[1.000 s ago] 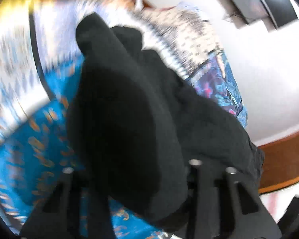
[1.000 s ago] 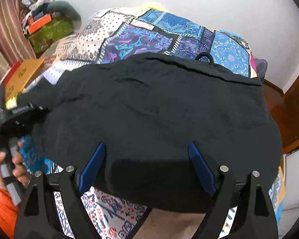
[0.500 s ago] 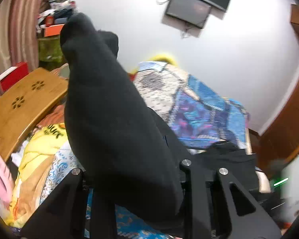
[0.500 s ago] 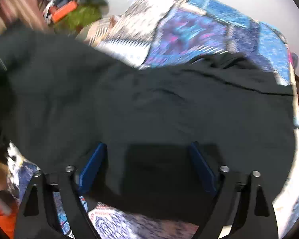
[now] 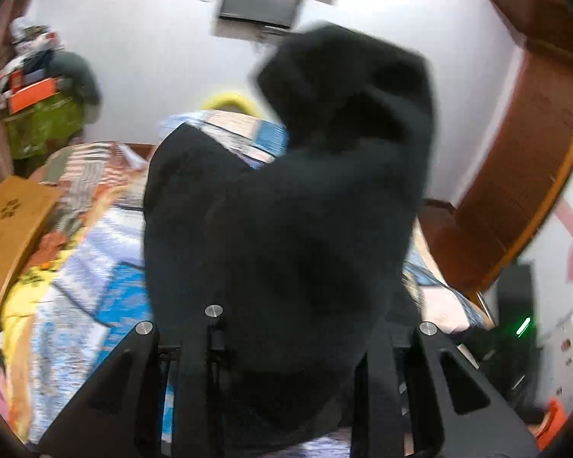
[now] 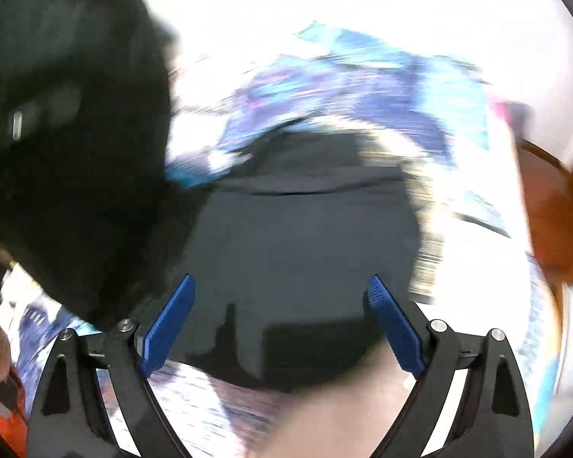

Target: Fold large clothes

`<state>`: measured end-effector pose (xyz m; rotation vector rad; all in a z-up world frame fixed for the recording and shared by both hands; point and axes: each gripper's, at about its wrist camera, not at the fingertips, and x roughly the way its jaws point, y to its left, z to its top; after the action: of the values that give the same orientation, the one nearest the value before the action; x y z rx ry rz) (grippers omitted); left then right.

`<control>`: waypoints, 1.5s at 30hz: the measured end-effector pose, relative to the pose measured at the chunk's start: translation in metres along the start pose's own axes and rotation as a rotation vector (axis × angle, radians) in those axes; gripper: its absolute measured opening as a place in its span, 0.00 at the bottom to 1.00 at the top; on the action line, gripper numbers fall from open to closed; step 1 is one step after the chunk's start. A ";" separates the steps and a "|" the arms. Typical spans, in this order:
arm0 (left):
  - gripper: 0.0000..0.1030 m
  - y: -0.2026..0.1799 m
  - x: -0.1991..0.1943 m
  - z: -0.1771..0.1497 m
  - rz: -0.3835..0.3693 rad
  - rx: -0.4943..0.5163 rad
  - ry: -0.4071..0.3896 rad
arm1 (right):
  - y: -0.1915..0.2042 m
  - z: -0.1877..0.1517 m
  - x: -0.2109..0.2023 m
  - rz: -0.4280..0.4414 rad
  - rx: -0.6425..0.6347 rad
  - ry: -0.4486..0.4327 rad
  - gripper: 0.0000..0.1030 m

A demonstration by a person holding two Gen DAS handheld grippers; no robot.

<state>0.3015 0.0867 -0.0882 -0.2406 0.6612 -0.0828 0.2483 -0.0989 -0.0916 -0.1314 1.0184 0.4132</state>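
The left gripper (image 5: 286, 343) pinches the black garment (image 5: 305, 210), lifted above the patchwork bed (image 5: 95, 305); the right gripper (image 6: 282, 328) hangs spread, holding nothing; folding looks barely begun.

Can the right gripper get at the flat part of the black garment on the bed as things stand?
Probably yes. The right gripper is open and empty, with the flat part of the black garment on the bed straight ahead of it. The lifted fold held by the left gripper hangs off to one side.
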 end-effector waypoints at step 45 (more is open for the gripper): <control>0.95 0.021 0.033 -0.098 -0.005 0.035 0.361 | -0.001 -0.041 0.003 0.038 -0.066 0.002 0.88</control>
<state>0.2672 0.0825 -0.1881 -0.1951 1.0172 -0.1446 0.2170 -0.1115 -0.1159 -0.1716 1.0107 0.4813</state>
